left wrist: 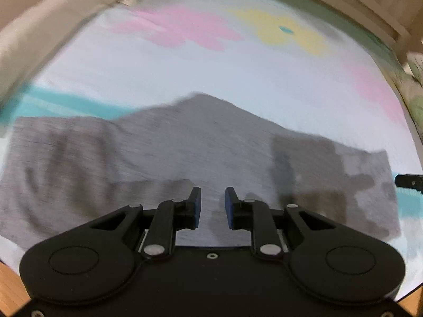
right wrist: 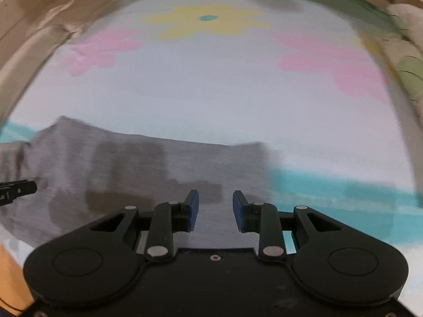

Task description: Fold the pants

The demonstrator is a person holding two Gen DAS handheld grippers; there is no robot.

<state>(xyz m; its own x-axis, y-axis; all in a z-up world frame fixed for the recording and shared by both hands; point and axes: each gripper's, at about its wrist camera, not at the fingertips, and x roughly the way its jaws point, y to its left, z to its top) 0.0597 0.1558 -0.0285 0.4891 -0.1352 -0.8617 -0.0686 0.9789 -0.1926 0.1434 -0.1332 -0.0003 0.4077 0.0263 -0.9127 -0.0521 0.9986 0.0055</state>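
Grey pants [left wrist: 185, 142] lie spread flat on a pale cloth with flower prints [left wrist: 211, 66]; both views are motion-blurred. My left gripper [left wrist: 212, 200] is open and empty, hovering over the pants' near edge. In the right wrist view the pants [right wrist: 132, 163] fill the lower left. My right gripper [right wrist: 215, 203] is open and empty above the pants' right end. The right gripper's tip shows at the right edge of the left wrist view [left wrist: 409, 181], and the left gripper's tip at the left edge of the right wrist view [right wrist: 18, 191].
The cloth has pink [left wrist: 179, 29] and yellow [right wrist: 208, 21] flowers and a teal stripe [right wrist: 343, 192]. A beige wall or furniture [left wrist: 39, 26] rings the far side. Wooden floor [right wrist: 8, 274] shows at the near left corner.
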